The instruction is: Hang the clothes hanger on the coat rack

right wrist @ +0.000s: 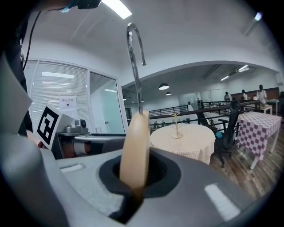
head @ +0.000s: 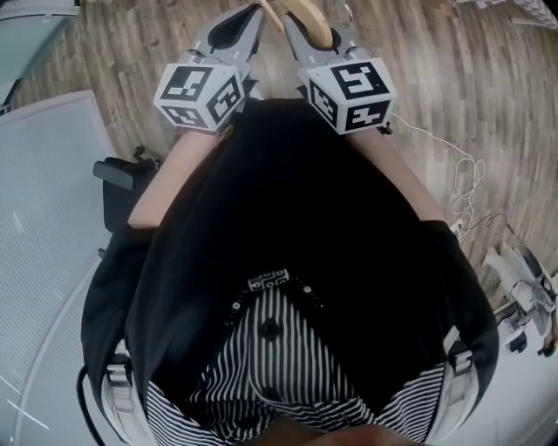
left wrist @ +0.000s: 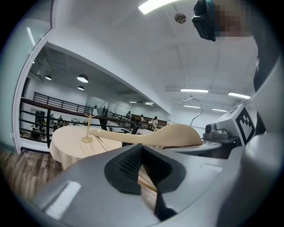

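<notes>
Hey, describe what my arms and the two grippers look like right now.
The left gripper and right gripper are grey with dark ribbed fingers; each carries a white cube with black square markers. Short black sleeves leave the forearms bare.

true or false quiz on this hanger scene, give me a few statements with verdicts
1. The right hand-held gripper is shut on the clothes hanger. True.
2. The hanger already hangs on the coat rack. False: it is in the gripper, and the rack stands apart, ahead.
3. The coat rack stands on a round, cloth-covered table. True.
4. The hanger's hook is red plastic. False: it is bare metal.
5. The floor is carpeted. False: it is wood planks.
</notes>
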Demonstrator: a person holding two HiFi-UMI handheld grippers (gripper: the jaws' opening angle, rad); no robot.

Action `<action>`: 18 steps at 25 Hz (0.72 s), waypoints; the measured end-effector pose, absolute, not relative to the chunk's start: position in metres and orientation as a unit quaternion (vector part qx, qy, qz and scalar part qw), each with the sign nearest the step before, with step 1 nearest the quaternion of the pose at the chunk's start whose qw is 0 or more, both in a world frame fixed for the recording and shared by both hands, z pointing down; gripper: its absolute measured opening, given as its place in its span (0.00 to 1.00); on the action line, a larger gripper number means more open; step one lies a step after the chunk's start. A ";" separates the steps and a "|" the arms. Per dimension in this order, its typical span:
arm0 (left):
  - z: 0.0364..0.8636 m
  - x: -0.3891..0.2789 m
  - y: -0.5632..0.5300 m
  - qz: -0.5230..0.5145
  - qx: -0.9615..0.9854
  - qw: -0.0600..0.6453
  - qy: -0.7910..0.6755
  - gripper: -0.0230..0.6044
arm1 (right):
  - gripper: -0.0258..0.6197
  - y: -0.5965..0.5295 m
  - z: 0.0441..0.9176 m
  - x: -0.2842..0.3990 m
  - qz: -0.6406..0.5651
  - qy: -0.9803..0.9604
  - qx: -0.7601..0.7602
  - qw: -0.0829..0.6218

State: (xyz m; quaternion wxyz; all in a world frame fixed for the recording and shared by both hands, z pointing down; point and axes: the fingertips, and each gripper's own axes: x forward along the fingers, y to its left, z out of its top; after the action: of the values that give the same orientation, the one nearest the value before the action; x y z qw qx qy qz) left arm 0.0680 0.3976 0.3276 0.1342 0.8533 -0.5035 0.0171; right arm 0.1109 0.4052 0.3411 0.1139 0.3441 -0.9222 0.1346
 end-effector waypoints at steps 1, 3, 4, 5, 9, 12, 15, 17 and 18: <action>0.326 0.060 0.391 0.017 0.856 0.135 -0.499 0.04 | 0.04 0.399 0.339 0.101 0.134 -0.922 0.344 0.114; 0.324 0.047 0.379 0.015 0.858 0.142 -0.493 0.04 | 0.04 0.389 0.338 0.089 0.138 -0.922 0.343 0.112; 0.323 0.043 0.375 0.013 0.858 0.145 -0.493 0.04 | 0.04 0.387 0.339 0.086 0.140 -0.922 0.343 0.112; 0.322 0.039 0.373 0.012 0.857 0.147 -0.494 0.04 | 0.04 0.387 0.340 0.085 0.141 -0.922 0.343 0.114; 0.324 -0.004 0.358 0.010 0.850 0.141 -0.507 0.04 | 0.04 0.374 0.343 0.049 0.138 -0.921 0.344 0.120; 0.331 -0.049 0.338 -0.001 0.848 0.158 -0.506 0.04 | 0.04 0.355 0.346 0.008 0.141 -0.918 0.350 0.121; 0.332 -0.065 0.328 -0.004 0.855 0.158 -0.493 0.04 | 0.04 0.348 0.349 -0.014 0.139 -0.918 0.351 0.125; 0.329 -0.071 0.325 -0.011 0.853 0.150 -0.501 0.04 | 0.04 0.347 0.353 -0.018 0.139 -0.917 0.348 0.135; 0.326 -0.072 0.323 -0.015 0.850 0.145 -0.506 0.04 | 0.04 0.347 0.354 -0.017 0.138 -0.917 0.347 0.140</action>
State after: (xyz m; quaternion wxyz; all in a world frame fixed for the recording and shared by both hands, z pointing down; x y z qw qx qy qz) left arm -0.0718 0.3232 0.3265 0.1451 0.8503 -0.5057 -0.0151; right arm -0.0175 0.3468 0.3538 0.1399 0.3471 -0.9170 0.1381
